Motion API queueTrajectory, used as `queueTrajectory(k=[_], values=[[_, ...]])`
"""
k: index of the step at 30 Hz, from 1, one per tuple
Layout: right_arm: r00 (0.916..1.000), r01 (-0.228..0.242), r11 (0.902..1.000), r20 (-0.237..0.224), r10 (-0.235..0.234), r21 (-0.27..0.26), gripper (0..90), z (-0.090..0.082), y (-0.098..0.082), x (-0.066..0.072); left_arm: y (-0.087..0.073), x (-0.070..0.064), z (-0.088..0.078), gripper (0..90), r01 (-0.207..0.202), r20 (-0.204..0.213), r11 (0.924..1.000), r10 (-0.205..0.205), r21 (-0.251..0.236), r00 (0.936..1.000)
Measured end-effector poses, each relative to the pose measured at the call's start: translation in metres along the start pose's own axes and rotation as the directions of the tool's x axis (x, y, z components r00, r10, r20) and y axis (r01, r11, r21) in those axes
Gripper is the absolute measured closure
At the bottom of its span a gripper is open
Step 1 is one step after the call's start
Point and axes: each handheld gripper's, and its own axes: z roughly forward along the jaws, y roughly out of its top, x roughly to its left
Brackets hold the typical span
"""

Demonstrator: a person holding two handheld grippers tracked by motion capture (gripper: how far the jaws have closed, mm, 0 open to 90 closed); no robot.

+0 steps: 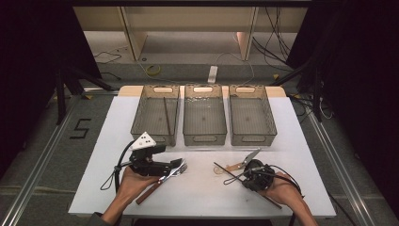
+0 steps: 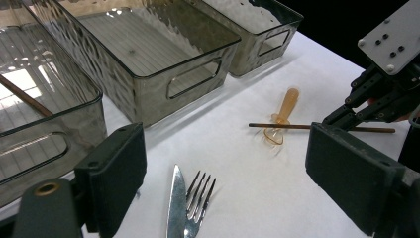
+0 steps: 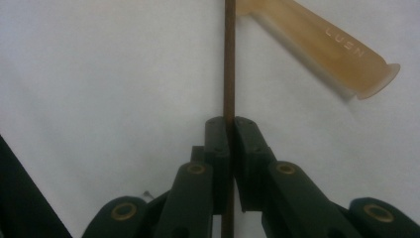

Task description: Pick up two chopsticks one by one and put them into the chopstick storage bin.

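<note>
White surface (image 1: 291,141) with bins and cutlery

Three clear bins (image 1: 204,120) stand side by side along the far half. Nearer, a knife (image 2: 176,206) and fork (image 2: 198,201) lie together at the left; an amber scoop (image 2: 282,116) lies at the middle with a thin brown stick (image 2: 282,126) across it.

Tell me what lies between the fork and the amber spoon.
Bare white table between fork and amber spoon, as the left gripper view shows.

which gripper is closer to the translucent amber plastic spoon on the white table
Right. The right gripper is shut on a thin brown chopstick lying across the spoon; the left gripper sits farther off, over the fork and knife.
</note>
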Motion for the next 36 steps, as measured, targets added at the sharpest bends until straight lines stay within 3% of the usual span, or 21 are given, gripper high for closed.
queueTrajectory(k=[7, 10, 16, 29, 33, 36], values=[[0.9999, -0.007, 0.9977, -0.009, 0.007, -0.068, 85.8, -0.013, 0.000, -0.001, 0.000, 0.000, 0.001, 15.6, 0.005, 0.004, 1.0000, -0.005, 0.007, 1.0000], [0.9989, -0.025, 0.9926, -0.042, 0.020, -0.119, 85.9, -0.018, -0.001, -0.004, 0.000, -0.001, 0.001, 15.6, 0.016, 0.008, 0.9999, -0.016, 0.003, 0.9998], [0.9988, -0.031, 0.9841, -0.041, 0.025, -0.175, 85.9, -0.026, 0.001, -0.004, 0.001, -0.003, 0.002, 15.6, 0.029, 0.014, 0.9996, -0.029, -0.001, 0.9995], [0.9979, -0.046, 0.9396, -0.059, 0.027, -0.339, 85.8, -0.040, 0.019, 0.005, 0.005, -0.011, 0.010, 15.6, 0.051, 0.050, 0.9987, -0.051, -0.008, 0.9975], [0.9981, -0.046, 0.9245, -0.055, 0.027, -0.378, 85.8, -0.043, 0.026, 0.008, 0.008, -0.013, 0.015, 15.6, 0.102, 0.090, 0.9946, -0.099, -0.019, 0.9910], [0.9986, -0.037, 0.9168, -0.049, 0.019, -0.398, 85.8, -0.043, 0.032, 0.011, 0.011, -0.016, 0.019, 15.6, 0.116, 0.095, 0.9929, -0.114, -0.022, 0.9889]])
